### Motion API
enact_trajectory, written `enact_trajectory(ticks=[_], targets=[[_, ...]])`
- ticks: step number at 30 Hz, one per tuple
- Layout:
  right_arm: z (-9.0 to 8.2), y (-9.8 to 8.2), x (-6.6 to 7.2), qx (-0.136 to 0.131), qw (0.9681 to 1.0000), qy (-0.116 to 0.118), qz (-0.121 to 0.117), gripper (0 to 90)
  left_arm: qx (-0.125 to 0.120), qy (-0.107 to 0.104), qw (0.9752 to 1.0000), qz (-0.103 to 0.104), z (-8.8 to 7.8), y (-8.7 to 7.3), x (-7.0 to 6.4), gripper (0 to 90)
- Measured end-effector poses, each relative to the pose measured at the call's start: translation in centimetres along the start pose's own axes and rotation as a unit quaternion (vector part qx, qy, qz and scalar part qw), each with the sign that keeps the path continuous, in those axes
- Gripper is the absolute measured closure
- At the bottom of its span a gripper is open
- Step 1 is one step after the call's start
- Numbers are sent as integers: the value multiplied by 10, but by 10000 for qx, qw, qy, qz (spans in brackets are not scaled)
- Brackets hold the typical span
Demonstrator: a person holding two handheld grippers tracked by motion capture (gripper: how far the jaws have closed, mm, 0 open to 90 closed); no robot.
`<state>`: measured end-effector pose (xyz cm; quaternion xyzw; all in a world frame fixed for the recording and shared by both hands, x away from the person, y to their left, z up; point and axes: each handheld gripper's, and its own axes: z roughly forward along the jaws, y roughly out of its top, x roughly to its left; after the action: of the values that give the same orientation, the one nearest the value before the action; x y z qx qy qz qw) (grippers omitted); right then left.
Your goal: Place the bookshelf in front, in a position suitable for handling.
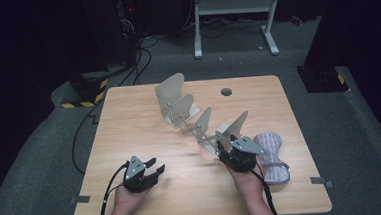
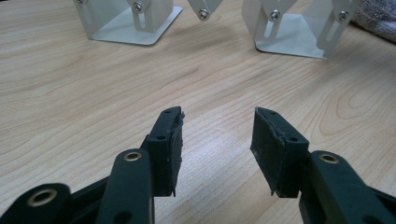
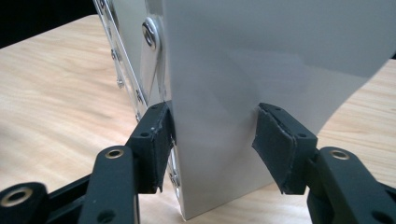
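Observation:
An expandable metal rack (image 1: 199, 119) with several upright fin plates runs diagonally across the middle of the wooden table (image 1: 129, 121). My right gripper (image 1: 224, 148) is at the rack's near end. In the right gripper view its jaws (image 3: 212, 128) stand apart at either edge of the end plate (image 3: 243, 70); the left pad is right at the plate's edge, while the right pad lies just in front of the plate's face. My left gripper (image 1: 157, 165) rests low at the front left, open, with nothing between its jaws (image 2: 217, 128). It faces the rack's bases (image 2: 289, 39).
A purple-grey padded cloth (image 1: 271, 155) lies right of the rack's near end, beside my right hand; its edge also appears in the left gripper view (image 2: 378, 14). A round cable hole (image 1: 226, 92) sits near the table's far edge. Cables and a white stand are on the floor beyond.

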<state>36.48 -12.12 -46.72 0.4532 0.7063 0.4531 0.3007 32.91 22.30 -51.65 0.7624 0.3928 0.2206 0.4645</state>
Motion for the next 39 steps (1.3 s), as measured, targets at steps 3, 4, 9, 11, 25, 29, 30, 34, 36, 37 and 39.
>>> enact_trajectory(ticks=[3,4,9,11,25,29,30,34,36,37,39], targets=[[7,2,-9,-16,9999,-114,54,484,4,6,10000,-15,0,0,0,527],[10,3,-13,-7,9998,-150,89,490,4,6,10000,-15,0,0,0,527],[21,9,-26,47,9992,-381,143,510,11,5,10000,-29,-1,-1,0,527],[26,14,-33,132,9982,-568,152,540,-12,8,10000,-42,-2,-1,0,527],[6,24,22,-410,9988,39,-260,546,-23,18,10000,-60,-4,-1,-1,527],[20,36,37,-437,9983,192,-341,552,-26,59,9999,-98,-8,-3,2,527],[24,40,41,-441,9981,218,-376,554,-29,68,9999,-112,-10,-4,3,527],[43,54,52,-438,9975,325,-450,567,-31,135,9998,-151,-17,-7,6,527],[53,60,56,-430,9972,336,-503,571,-25,185,9996,-187,-21,-10,7,527],[63,65,59,-397,9973,330,-525,572,-28,225,9995,-214,-25,-12,9,527],[67,67,60,-380,9975,320,-510,575,-21,257,9994,-222,-28,-13,10,527]])
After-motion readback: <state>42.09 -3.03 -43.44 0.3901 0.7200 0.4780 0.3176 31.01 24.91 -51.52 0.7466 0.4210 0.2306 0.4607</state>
